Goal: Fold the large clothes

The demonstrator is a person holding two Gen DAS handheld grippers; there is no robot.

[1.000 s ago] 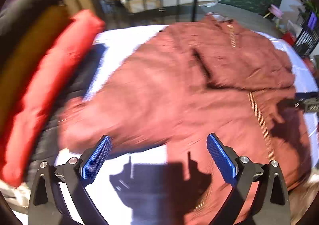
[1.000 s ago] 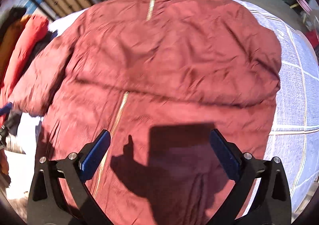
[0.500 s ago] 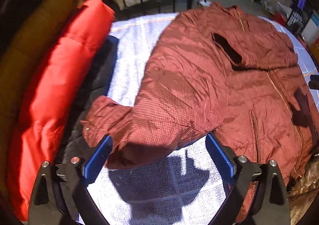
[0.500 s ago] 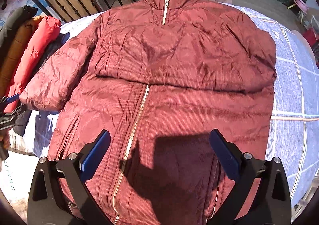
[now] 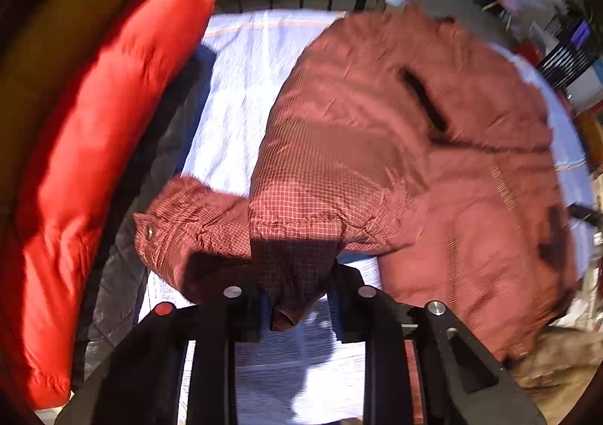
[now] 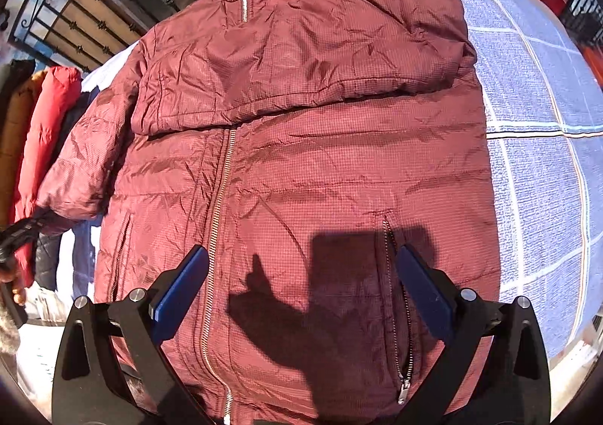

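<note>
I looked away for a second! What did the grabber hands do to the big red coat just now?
The left gripper moved in over the sleeve of the maroon jacket. Its jaws, wide open before, are closing with the sleeve end bunched between them. The right gripper drifted a little over the jacket front but stayed open and empty. The jacket body stayed flat on the bed, zipper up.

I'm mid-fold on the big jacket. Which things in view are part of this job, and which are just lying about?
Part of the job:
- maroon jacket
- its sleeve, with the left gripper closing on it
- right gripper, open above the jacket

Lying about:
- red coat
- mustard coat
- dark coat
- checked bedspread, only the work surface
</note>
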